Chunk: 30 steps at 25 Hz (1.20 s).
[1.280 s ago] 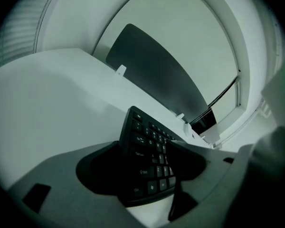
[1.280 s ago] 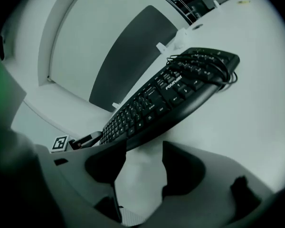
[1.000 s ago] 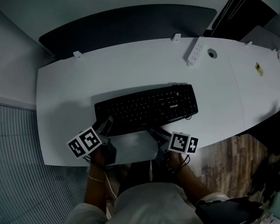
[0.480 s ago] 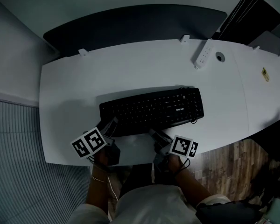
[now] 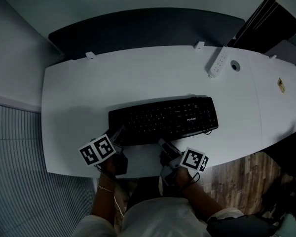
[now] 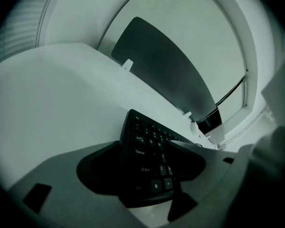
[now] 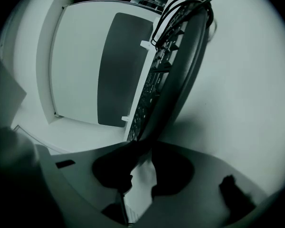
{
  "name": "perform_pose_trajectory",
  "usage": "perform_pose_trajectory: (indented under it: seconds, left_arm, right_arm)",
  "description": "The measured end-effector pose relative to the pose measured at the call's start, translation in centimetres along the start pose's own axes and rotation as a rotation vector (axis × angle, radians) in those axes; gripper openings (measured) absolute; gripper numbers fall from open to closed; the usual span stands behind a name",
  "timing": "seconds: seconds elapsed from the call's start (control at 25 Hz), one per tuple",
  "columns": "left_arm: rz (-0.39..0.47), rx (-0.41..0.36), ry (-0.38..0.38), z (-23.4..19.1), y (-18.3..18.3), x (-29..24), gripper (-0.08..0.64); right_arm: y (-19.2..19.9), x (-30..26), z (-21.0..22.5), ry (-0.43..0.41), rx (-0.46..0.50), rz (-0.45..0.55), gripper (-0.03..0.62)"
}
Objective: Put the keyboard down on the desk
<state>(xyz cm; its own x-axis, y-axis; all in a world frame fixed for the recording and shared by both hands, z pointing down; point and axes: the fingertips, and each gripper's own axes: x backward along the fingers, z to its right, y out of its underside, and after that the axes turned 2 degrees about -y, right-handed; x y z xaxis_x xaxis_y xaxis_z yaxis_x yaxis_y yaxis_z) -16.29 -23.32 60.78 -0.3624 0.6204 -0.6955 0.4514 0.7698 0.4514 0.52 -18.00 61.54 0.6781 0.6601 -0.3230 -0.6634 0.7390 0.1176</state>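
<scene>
The black keyboard (image 5: 163, 120) lies flat on the white desk (image 5: 89, 93), its cable looped at the right end (image 7: 180, 8). In the head view my left gripper (image 5: 119, 132) is at the keyboard's front left corner. The left gripper view shows that gripper (image 6: 142, 167) with jaws wide apart and the keyboard's left end (image 6: 147, 141) between them: one jaw beside the end, the other over the keys. My right gripper (image 5: 164, 144) sits just off the front edge. Its jaws (image 7: 143, 156) have just been closing to a narrow gap with only desk between them, and the keyboard (image 7: 180, 65) runs away edge-on.
A white power strip (image 5: 217, 63) and a round cable hole (image 5: 235, 65) lie at the desk's back right. A dark panel (image 5: 143, 26) stands behind the desk. The desk's front edge is under my hands, with wood floor (image 5: 246, 177) to the right.
The right gripper has rolled and sits a touch back from the keyboard's front edge. The keyboard and the left gripper keep their places on the desk. The head view has shifted slightly.
</scene>
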Motion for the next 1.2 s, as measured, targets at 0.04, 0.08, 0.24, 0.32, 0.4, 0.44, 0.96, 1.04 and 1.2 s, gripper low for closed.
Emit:
perform_pose_trajectory:
  seconds: [0.04,0.08,0.24,0.32,0.4,0.44,0.96,1.04,1.2]
  left_arm:
    - [-0.008,0.003,-0.007,-0.2,0.3,-0.2,0.308]
    - [-0.013,0.011,-0.011,-0.4,0.6,-0.3,0.308]
    - [-0.012,0.025,-0.012,-0.7,0.9,-0.4,0.308]
    - [-0.009,0.008,-0.020,-0.7,0.7,-0.3,0.308]
    - [0.005,-0.017,-0.040,-0.8,0.2,-0.1,0.308]
    - [0.017,-0.029,-0.052,-1.0,-0.1,0.1,0.308]
    - [0.124,-0.114,-0.120,-2.3,-1.9,3.3,0.285]
    - [0.129,-0.131,-0.118,-2.0,-1.9,3.5,0.271]
    - [0.129,-0.168,-0.113,-1.4,-1.5,3.6,0.232]
  right_arm:
    - [-0.1,0.1,0.0,0.009,0.000,0.003,0.121]
    - [-0.1,0.1,-0.1,0.019,0.000,0.003,0.120]
    - [-0.1,0.3,-0.3,0.046,-0.001,-0.004,0.117]
    - [-0.2,0.3,-0.4,0.054,-0.004,-0.007,0.117]
    - [-0.2,0.2,-0.4,0.064,-0.005,-0.010,0.117]
    - [-0.2,0.2,-0.4,0.069,-0.004,-0.013,0.117]
    - [-0.5,-0.3,0.0,0.148,0.032,-0.041,0.118]
    - [-0.5,-0.4,0.1,0.165,0.037,-0.048,0.123]
    - [-0.4,-0.6,0.4,0.190,0.033,-0.052,0.126]
